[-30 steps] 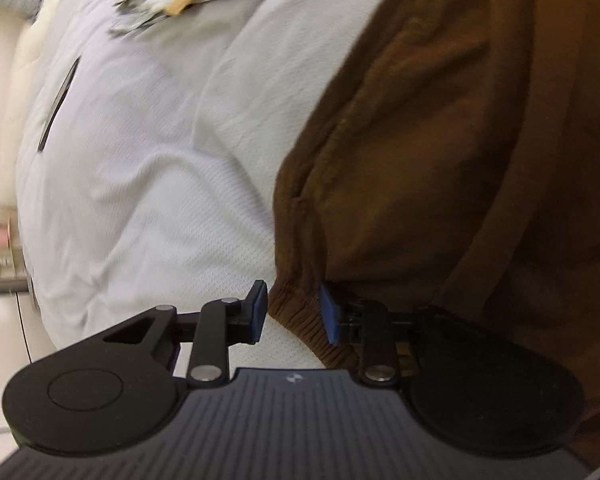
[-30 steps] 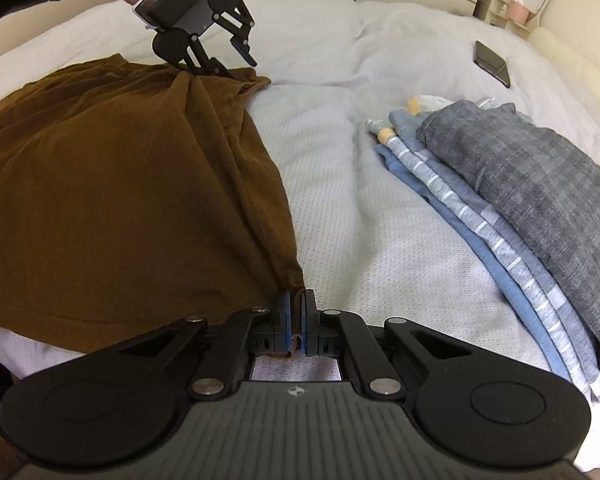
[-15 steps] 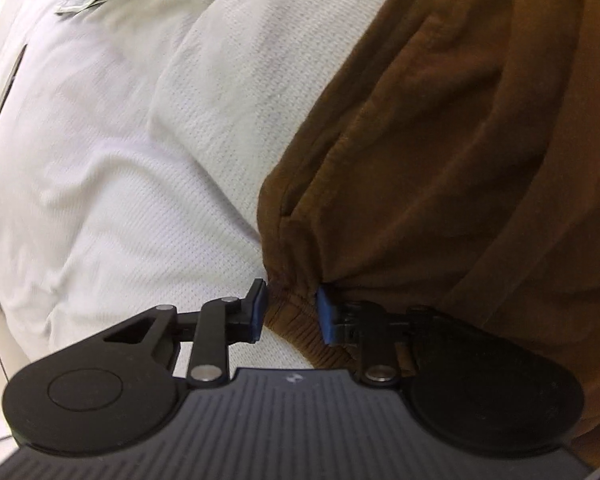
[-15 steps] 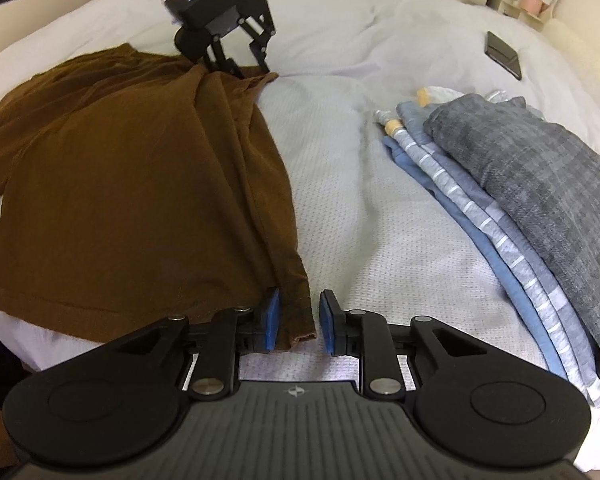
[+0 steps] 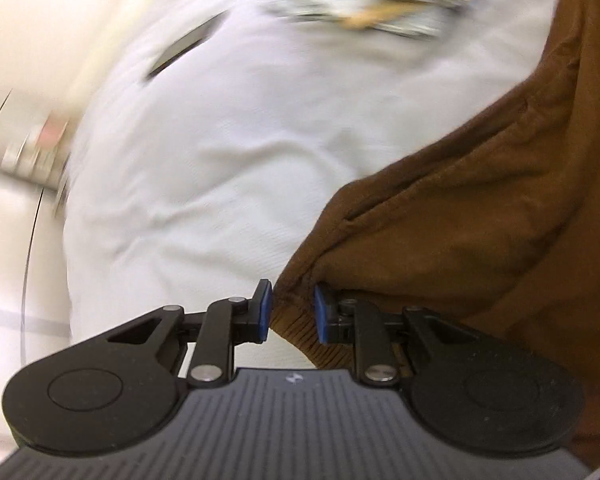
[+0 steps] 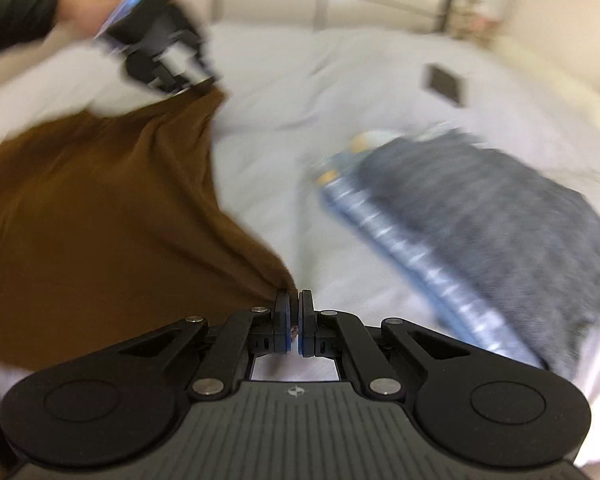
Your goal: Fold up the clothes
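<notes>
A brown garment [image 6: 100, 216] lies spread on the white bed. My right gripper [image 6: 294, 322] is shut on its near corner and lifts it. My left gripper [image 5: 290, 312] holds the ribbed hem of the same brown garment [image 5: 480, 220] between its blue pads; the jaws stand a cloth's thickness apart. In the right wrist view the left gripper [image 6: 168, 64] is at the garment's far corner, raised off the bed, with the cloth stretched between the two grippers. Both views are blurred by motion.
A stack of folded clothes, grey on top [image 6: 480, 216] over blue striped ones [image 6: 400, 240], lies on the right of the bed [image 6: 320, 92]. A dark phone [image 6: 444, 82] lies beyond it. The bed's left edge [image 5: 70, 208] drops off beside my left gripper.
My right gripper closed again on the near corner after opening. Both grippers lifted their corners, pulling the brown cloth up off the bed. Left jaws narrowed on the hem.
</notes>
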`<act>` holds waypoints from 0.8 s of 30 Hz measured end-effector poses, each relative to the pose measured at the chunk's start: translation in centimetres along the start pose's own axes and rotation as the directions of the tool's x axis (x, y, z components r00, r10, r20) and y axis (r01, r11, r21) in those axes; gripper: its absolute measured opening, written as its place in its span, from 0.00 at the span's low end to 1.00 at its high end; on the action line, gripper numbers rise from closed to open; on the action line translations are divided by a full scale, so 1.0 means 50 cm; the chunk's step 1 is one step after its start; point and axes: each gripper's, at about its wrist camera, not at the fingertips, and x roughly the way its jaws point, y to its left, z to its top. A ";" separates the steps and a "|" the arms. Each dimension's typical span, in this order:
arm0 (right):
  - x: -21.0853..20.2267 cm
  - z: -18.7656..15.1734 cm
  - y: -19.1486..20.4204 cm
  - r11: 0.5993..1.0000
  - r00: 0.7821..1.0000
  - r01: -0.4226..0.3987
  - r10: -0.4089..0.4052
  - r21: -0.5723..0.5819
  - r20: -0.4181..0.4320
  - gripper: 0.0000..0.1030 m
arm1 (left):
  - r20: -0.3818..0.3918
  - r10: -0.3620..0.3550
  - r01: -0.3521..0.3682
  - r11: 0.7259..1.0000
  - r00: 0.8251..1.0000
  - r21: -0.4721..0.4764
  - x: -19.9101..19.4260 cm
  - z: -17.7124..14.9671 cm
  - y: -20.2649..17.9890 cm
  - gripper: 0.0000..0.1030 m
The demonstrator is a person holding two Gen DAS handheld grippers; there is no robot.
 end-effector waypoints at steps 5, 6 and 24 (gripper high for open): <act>0.043 -0.017 0.001 0.999 0.999 0.026 -0.025 0.035 -0.047 0.00 | -0.088 -0.015 0.012 0.999 0.996 -0.041 0.056 -0.007 -0.043 0.18; 0.041 -0.018 -0.002 0.998 0.999 0.024 -0.022 0.049 -0.044 0.00 | -0.096 -0.009 0.005 0.999 0.995 -0.036 0.062 -0.007 -0.050 0.18; -0.055 -0.068 0.149 0.990 0.990 -0.139 0.138 0.015 0.025 0.24 | -0.081 0.150 -0.170 0.862 0.985 -0.477 -0.350 -0.171 -0.058 0.33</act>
